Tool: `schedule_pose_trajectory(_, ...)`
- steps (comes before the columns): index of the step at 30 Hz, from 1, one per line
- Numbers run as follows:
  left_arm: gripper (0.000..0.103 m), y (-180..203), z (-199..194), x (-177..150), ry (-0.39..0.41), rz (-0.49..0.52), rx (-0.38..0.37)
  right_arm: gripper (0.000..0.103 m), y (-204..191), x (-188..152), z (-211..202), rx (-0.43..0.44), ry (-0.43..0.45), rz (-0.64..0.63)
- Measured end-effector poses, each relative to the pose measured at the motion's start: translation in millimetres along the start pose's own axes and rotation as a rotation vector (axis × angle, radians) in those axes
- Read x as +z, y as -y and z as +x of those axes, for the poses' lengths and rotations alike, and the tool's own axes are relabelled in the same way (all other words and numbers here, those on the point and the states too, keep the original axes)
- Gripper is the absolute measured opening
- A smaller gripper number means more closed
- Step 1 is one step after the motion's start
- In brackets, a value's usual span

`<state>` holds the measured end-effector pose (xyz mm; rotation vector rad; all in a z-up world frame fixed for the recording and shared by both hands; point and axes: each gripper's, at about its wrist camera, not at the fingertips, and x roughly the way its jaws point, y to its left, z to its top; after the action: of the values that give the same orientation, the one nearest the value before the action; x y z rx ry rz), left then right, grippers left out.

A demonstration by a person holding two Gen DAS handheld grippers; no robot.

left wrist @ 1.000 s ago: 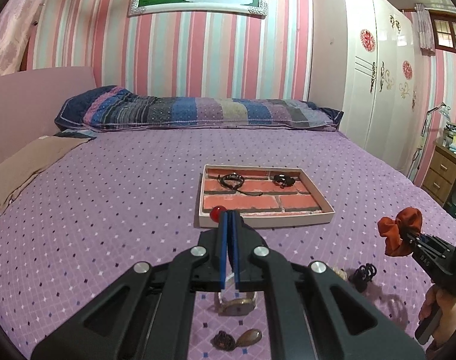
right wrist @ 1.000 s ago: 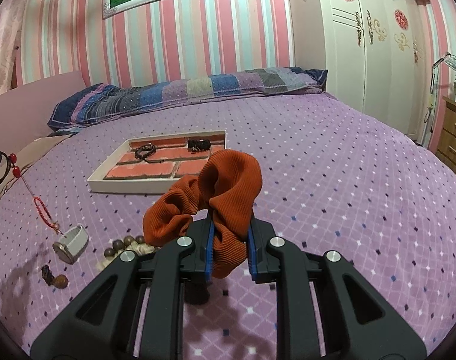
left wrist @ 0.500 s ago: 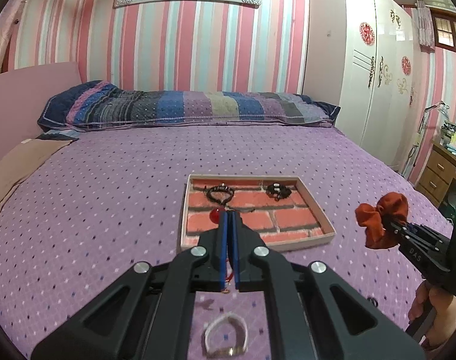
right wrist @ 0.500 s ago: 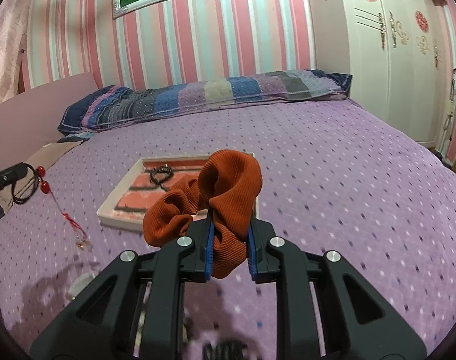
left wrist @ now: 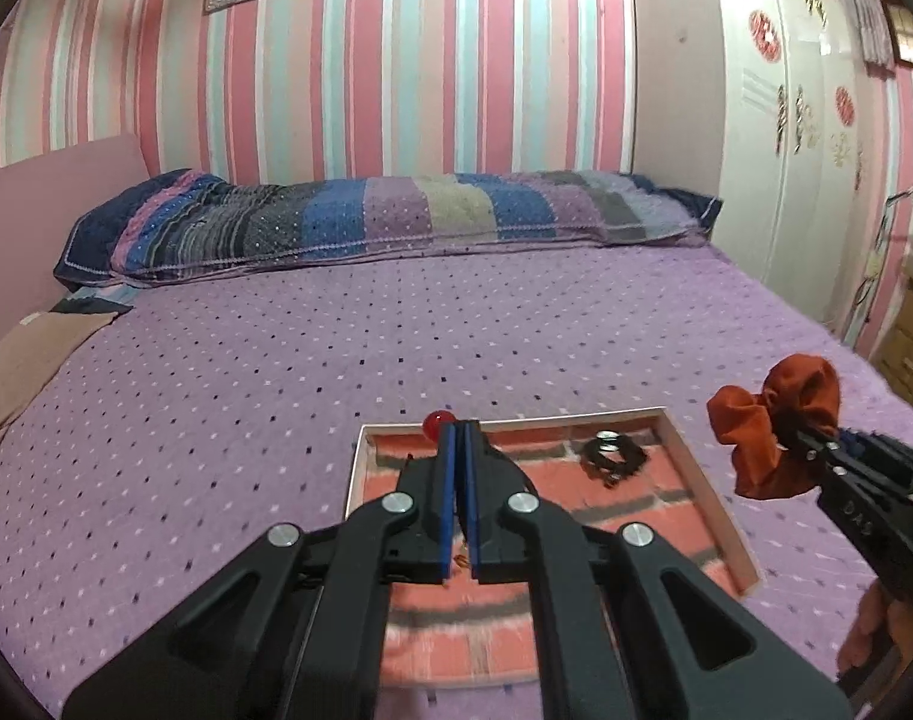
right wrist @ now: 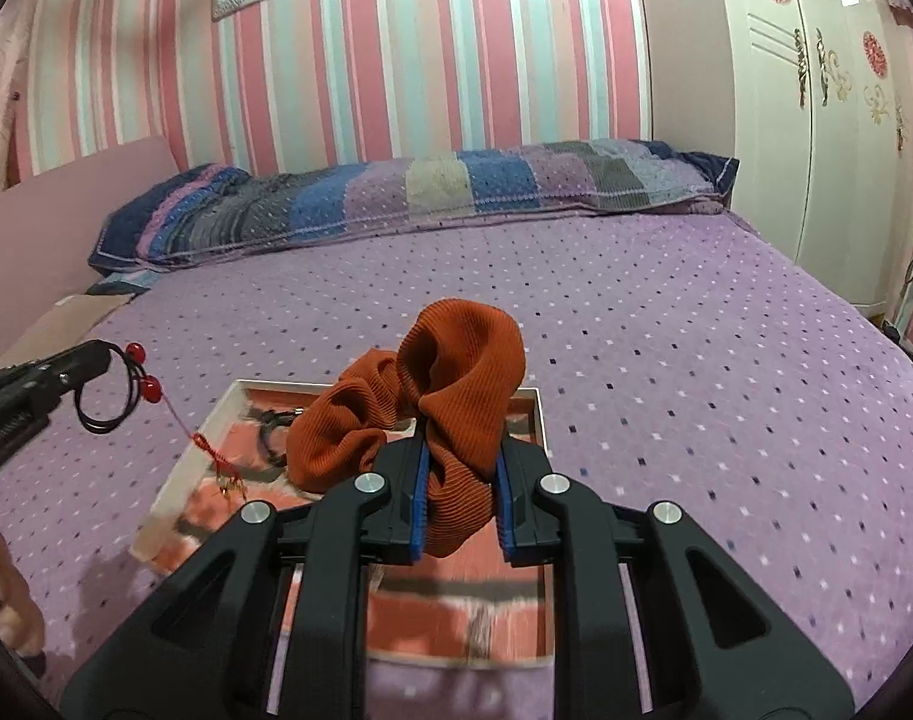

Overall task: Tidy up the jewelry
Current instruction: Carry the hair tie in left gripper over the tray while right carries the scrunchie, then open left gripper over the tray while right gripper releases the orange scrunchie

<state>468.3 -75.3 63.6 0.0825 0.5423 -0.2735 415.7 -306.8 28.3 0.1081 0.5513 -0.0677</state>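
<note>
tray [left wrist: 690, 456] on bed [left wrist: 216, 372], bracelet [left wrist: 613, 455] in tray, pillow [left wrist: 384, 222] behind

Bed [left wrist: 276, 372] — purple dotted cover. On it: tray [left wrist: 690, 468], mid-bed; striped pillow [left wrist: 396, 222] — along the far edge.

My left gripper [left wrist: 459, 438] and right gripper [right wrist: 459, 468] both hang over the tray [left wrist: 705, 483], side by side, so each bounds the other's sideways room. The scrunchie [right wrist: 432, 396] bulges ahead of my right jaws. A black hair tie [left wrist: 613, 455] sits in the tray's far right part. Beyond the rim, bare purple bedspread [left wrist: 276, 372] runs to the long pillow [left wrist: 396, 219].
</note>
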Motion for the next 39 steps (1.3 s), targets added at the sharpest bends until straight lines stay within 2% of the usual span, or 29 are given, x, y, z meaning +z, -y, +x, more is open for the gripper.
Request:
schedule_pose_trajectory(3,0.003,1.0,37.5,0.3,-0.038,-0.002,0.007,0.018,3.1,-0.1,36.1,0.001,-0.055,0.02)
schedule_pose_trajectory(8,0.003,-5.7,102.8,-7.7,-0.15,-0.037,0.017,0.017,6.5,-8.8,88.7,-0.007,-0.156,0.047)
schedule_pose_trajectory(14,0.003,-20.4,147.3,-23.5,-0.254,-0.037,0.042,0.017,3.7,-14.4,131.5,-0.026,-0.273,0.065)
schedule_pose_trajectory(20,0.003,-30.4,173.2,-36.2,-0.329,-0.059,0.038,0.017,2.7,-17.3,163.6,-0.064,-0.357,0.066)
schedule_pose_trajectory(25,0.003,-24.3,187.0,-39.9,-0.392,-0.024,0.046,0.017,2.1,-24.2,182.3,-0.109,-0.401,0.043)
schedule_pose_trajectory(30,0.004,-21.7,193.7,-42.8,-0.428,-0.009,0.055,0.018,2.2,-27.0,190.1,-0.108,-0.437,0.023)
schedule_pose_trajectory(35,0.005,-20.0,197.3,-43.5,-0.46,0.004,0.067,0.032,4.4,-24.4,193.9,-0.104,-0.465,0.012)
schedule_pose_trajectory(37,0.005,-20.5,191.6,-41.9,-0.454,0.005,0.072,0.048,8.8,-23.3,191.6,-0.082,-0.477,0.022)
schedule_pose_trajectory(38,0.005,-20.2,187.7,-41.4,-0.446,0.009,0.071,0.052,10.5,-22.1,187.1,-0.077,-0.471,0.02)
schedule_pose_trajectory(39,0.006,-20.1,182.7,-40.5,-0.435,0.015,0.068,0.062,11.3,-21.4,182.4,-0.074,-0.462,0.016)
